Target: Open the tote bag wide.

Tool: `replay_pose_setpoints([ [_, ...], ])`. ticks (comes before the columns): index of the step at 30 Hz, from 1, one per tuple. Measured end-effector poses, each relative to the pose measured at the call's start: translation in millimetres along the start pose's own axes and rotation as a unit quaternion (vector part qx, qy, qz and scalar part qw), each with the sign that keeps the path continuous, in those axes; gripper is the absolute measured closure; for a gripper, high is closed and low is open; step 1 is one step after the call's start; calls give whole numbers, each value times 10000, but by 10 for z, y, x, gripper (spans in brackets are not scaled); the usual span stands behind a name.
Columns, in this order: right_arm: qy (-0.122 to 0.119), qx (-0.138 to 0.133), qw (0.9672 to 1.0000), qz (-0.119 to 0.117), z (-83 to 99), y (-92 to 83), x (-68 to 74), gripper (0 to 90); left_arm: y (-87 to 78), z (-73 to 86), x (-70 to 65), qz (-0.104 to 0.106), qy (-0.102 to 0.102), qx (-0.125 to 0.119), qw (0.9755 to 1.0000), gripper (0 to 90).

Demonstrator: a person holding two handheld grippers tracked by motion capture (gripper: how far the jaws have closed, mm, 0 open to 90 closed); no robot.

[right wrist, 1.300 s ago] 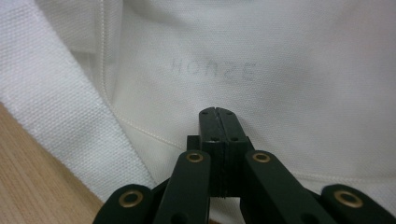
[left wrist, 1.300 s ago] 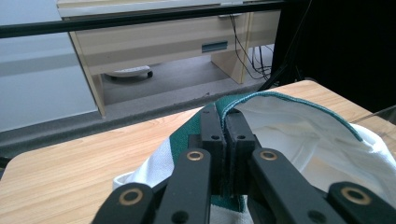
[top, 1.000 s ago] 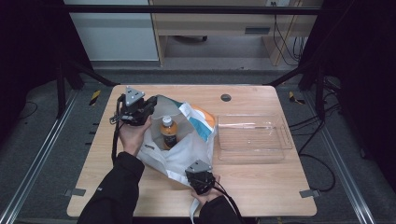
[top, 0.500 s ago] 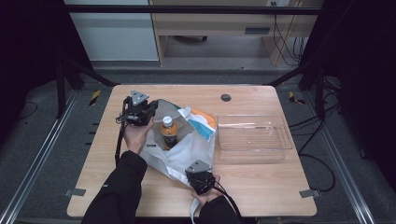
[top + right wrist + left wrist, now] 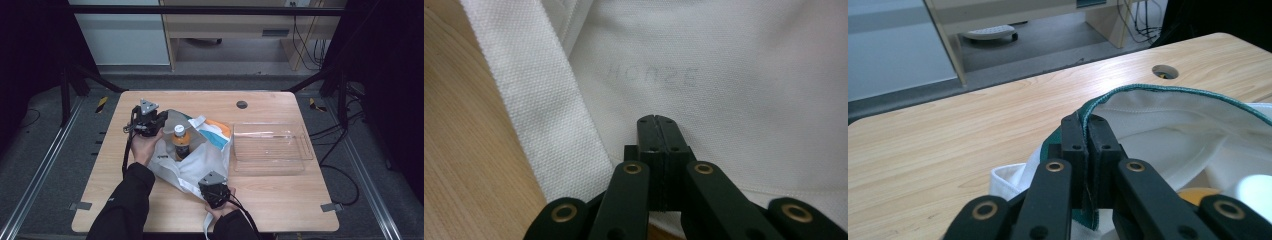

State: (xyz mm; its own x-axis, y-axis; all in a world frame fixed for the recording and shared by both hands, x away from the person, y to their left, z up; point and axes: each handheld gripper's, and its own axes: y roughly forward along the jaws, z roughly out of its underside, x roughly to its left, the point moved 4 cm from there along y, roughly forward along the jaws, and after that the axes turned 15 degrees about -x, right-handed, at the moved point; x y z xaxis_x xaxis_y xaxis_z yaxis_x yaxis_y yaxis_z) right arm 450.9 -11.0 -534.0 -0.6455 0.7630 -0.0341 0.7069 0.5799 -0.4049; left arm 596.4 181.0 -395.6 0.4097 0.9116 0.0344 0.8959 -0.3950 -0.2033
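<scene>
Where seen from above, white bag (image 5: 197, 160) slumped mid-tabletop (image 5: 280, 200), bottle (image 5: 180, 142) upright inside, clear tray (image 5: 270, 148) just beside. Left tongs (image 5: 150, 125) at far rim, right tongs (image 5: 216, 195) at near edge.

Along the left tongs (image 5: 1088, 137): clenched on green-trimmed rim (image 5: 1148, 90), cloth pinched between the pads.

Along the right tongs (image 5: 658, 131): closed against white canvas, apparently nipping a fold, though hard to confirm; strap (image 5: 539, 110) beside.

Probably soft, limp, bottom-heavy; best gripped at hem or strap, never mid-panel.
</scene>
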Motion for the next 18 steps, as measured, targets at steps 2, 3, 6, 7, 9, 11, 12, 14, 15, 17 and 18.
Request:
replay_pose_setpoints([
  [2,-12,-3,10000,-3,0,0,-2,900,-48,-15,0,73,170,-18,9998,837],
  [3,1,-6,10000,-6,0,1,0,900,-81,-25,0,107,234,-33,9997,820],
  [6,3,-11,10000,-8,0,2,-1,900,-192,-60,13,221,277,-145,9993,761],
  [7,2,-12,10000,-8,0,2,-1,900,-236,-65,21,220,316,-157,9991,750],
  [9,-2,-4,10000,-9,0,0,1,900,-312,-54,33,256,299,-176,9991,727],
  [11,-4,-7,10000,-8,0,1,1,900,-365,-18,43,254,329,-153,9990,716],
  [12,-3,-4,10000,-8,0,1,1,900,-380,3,45,272,321,-140,9990,716],
  [14,-3,-5,10000,-5,0,1,2,900,-381,50,43,284,361,-87,9989,718],
  [15,0,-1,10000,-5,1,0,3,900,-368,74,38,276,376,-44,9989,725],
  [17,3,-1,10000,-8,1,0,2,900,-324,118,33,211,471,70,9986,743],
  [18,4,1,10000,-10,1,0,1,900,-298,136,34,184,492,129,9985,758],
])
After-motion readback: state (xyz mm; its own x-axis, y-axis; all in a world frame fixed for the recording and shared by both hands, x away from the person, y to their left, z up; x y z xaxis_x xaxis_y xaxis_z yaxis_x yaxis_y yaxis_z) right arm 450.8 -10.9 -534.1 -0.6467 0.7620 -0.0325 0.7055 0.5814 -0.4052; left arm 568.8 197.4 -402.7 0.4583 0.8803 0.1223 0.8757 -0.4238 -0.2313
